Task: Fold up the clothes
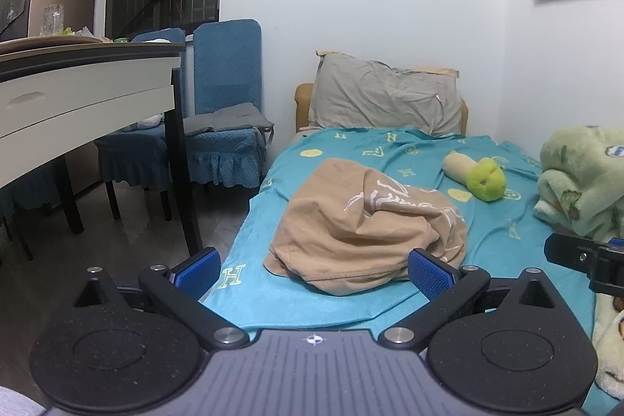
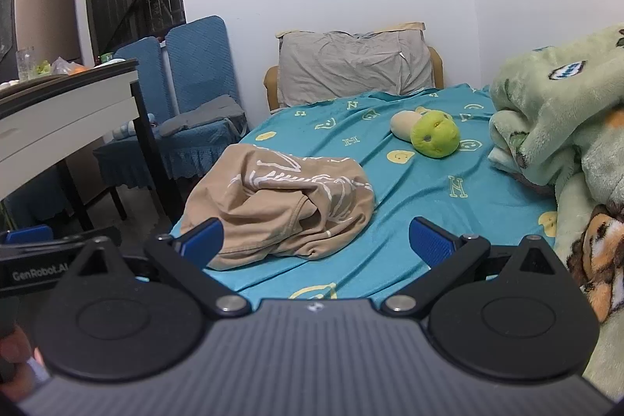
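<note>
Lying crumpled on the bed (image 1: 491,240), the tan garment (image 1: 362,232) forms a loose mound with white skeleton-like print showing on its upper folds; it sits just ahead of the left tongs (image 1: 316,269) and ahead and to the left of the right tongs (image 2: 316,240). Both tongs stand wide open and hold nothing, their blue ribbed pads (image 1: 429,273) apart above the near end of the bed. The garment is not folded: a hemmed opening gapes toward the right tongs and no flat layers are visible. Judged from this, good handling calls for finding a hem or seam edge rather than pinching the bulk, taking one layer only, and spreading the cloth flat on the bedsheet before creasing. The fabric looks like soft, thin knit, likely to drape and slip, so a firm pinch on a stitched edge should hold best. Beyond the garment, farther from both tongs, lie a green-and-cream plush toy (image 2: 429,131) and a grey wrinkled pillow (image 2: 351,65); a fleecy green blanket (image 2: 557,119) is heaped to the right of the right tongs.
</note>
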`<state>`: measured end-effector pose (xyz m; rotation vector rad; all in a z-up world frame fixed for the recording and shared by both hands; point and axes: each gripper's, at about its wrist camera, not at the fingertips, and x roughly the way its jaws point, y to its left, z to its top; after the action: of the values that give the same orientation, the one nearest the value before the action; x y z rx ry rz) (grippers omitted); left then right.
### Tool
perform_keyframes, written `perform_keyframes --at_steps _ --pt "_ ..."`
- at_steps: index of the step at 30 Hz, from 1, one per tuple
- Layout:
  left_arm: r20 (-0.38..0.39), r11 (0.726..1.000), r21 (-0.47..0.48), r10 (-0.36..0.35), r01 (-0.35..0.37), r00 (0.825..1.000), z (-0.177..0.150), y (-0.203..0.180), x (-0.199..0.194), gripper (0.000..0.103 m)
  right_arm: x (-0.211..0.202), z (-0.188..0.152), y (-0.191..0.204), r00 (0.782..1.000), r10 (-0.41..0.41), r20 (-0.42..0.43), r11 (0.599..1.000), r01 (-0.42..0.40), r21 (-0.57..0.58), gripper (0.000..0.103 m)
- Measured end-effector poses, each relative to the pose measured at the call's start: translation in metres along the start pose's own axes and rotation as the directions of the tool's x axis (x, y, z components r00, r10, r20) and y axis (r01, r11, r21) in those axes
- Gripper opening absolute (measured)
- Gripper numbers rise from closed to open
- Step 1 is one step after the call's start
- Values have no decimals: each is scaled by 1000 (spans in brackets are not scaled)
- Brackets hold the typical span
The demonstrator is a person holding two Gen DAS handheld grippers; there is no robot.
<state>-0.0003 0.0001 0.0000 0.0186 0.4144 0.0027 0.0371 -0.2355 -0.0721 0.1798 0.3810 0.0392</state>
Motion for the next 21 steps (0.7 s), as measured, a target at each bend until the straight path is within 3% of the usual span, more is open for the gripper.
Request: perform_keyframes --at_steps 12,21 --pt "1 1000 17 18 -18 1000 -2 -3 3 103 0 1 -2 1000 -15 12 1000 15 -5 103" --pt "19 999 30 32 -32 999 -4 -6 -1 103 -6 2 2 996 9 89 1000 -7 -24 103"
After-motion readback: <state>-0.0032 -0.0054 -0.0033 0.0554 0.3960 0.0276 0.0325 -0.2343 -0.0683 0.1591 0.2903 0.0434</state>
